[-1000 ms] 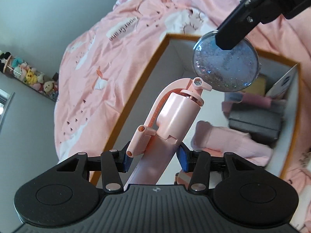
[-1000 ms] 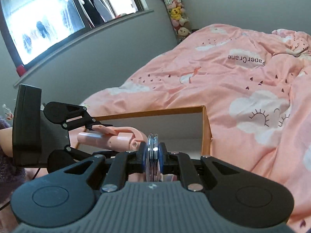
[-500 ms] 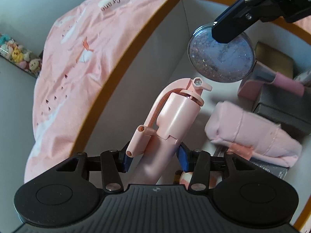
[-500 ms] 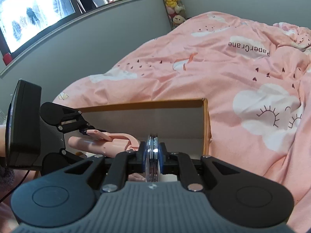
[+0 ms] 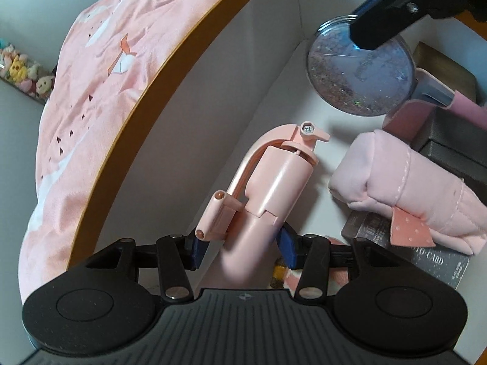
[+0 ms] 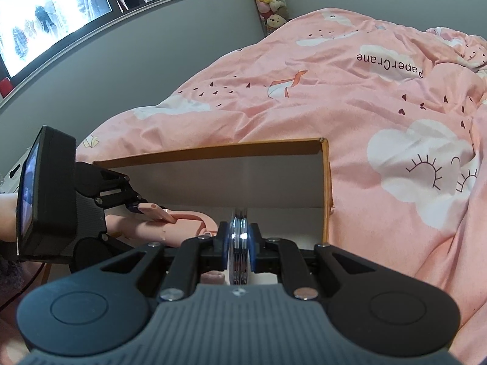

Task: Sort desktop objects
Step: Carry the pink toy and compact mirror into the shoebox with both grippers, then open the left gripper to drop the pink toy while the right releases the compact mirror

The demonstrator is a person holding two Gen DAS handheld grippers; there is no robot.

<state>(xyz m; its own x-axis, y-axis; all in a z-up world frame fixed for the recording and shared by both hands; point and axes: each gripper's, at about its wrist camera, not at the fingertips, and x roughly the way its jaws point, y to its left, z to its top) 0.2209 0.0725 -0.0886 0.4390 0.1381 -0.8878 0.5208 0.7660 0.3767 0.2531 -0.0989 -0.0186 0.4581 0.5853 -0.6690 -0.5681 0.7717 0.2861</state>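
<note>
**Both claws over the open box on the bed**

At the far left a row of plush toys (image 5: 27, 70) lines the wall. Next comes the pink bedcover (image 5: 91, 91), printed with clouds and paper cranes. On it sits a cardboard box (image 5: 170, 70) with a brown rim and white inner walls.

The left claw (image 5: 242, 249) points steeply down into the near left part of the box. Its jaws have just been opening, and a pink folding stick (image 5: 274, 188) stands between the blue pads, its screw-topped head aimed at the box floor. A folded arm on the stick lies against the left pad. Whether the pads press on the stick cannot be told.

To the right and farther in, the right claw (image 5: 365, 33) reaches in from the upper right. It is clamped nearly closed on a round glitter disc (image 5: 350, 85), which hangs over the far corner of the box. In the right wrist view the disc (image 6: 240, 243) shows edge-on, pinched upright between the pads, with the box's far wall behind it and the left claw (image 6: 134, 210) off to the left.

Right of the stick, a rolled pink cloth (image 5: 411, 188) lies on the box floor. It rests on a dark card pack (image 5: 435, 264), with a dark grey case (image 5: 450, 140) just behind.
</note>
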